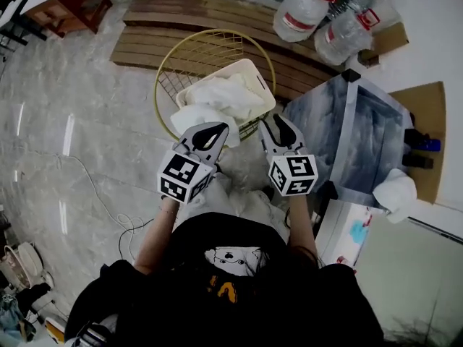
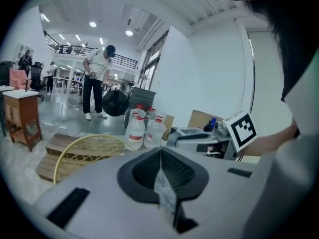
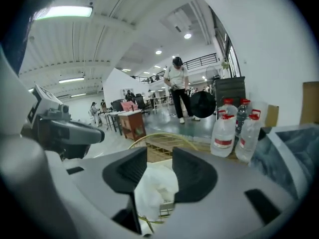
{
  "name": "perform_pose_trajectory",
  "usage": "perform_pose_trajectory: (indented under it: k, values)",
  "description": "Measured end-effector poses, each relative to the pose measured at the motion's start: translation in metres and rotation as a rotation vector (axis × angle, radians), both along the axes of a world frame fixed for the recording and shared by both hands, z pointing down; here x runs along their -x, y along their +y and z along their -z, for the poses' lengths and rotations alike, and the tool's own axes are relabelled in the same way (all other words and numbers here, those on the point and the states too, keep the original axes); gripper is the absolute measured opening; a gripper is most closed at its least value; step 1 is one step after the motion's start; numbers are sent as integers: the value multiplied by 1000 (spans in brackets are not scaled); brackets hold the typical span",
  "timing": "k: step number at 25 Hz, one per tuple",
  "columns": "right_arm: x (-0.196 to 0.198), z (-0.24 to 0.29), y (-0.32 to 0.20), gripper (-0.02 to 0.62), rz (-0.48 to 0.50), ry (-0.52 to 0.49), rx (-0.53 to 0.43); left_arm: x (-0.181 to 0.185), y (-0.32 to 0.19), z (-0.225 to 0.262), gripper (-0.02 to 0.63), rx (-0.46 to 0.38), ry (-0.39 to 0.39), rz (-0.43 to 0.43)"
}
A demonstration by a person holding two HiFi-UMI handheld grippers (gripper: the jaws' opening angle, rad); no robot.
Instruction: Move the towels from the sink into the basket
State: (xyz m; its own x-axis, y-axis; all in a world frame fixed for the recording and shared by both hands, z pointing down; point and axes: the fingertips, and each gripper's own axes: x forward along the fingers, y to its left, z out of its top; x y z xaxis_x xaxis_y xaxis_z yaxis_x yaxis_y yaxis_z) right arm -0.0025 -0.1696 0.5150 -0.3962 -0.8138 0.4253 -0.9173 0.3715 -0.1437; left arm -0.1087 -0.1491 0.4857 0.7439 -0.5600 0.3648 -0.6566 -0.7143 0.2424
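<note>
A yellow wire basket [image 1: 168, 74] stands on the floor with a heap of white towels [image 1: 224, 96] in it. My left gripper [image 1: 210, 132] hovers over the basket's near rim, its jaws together with nothing held; in the left gripper view [image 2: 160, 151] the pads meet in a line. Beside it, my right gripper [image 1: 277, 127] is open and holds nothing. Through its gap [image 3: 159, 158] I see the towels [image 3: 157, 188] lying below in the basket [image 3: 159, 136]. The grey sink [image 1: 340, 121] is at the right, and another white towel [image 1: 396, 190] lies at its near right corner.
Large water bottles [image 1: 325, 13] stand beyond the sink, next to a wooden pallet [image 1: 188, 20] behind the basket. A small wooden cabinet [image 1: 69, 2] is at the far left. A person [image 2: 97, 78] stands far off on the glossy floor.
</note>
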Motion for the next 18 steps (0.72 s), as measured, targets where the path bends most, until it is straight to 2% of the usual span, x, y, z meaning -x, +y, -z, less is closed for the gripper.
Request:
perform_pose_trajectory:
  k: [5, 9, 18]
  values:
    - [-71, 36, 29, 160, -81, -10, -70, -74, 12, 25, 9, -49, 9, -90]
    - [-133, 49, 62, 155, -131, -23, -87, -140, 32, 38, 9, -73, 11, -134]
    - [-289, 68, 128, 155, -250, -17, -142, -304, 83, 54, 9, -119, 36, -269]
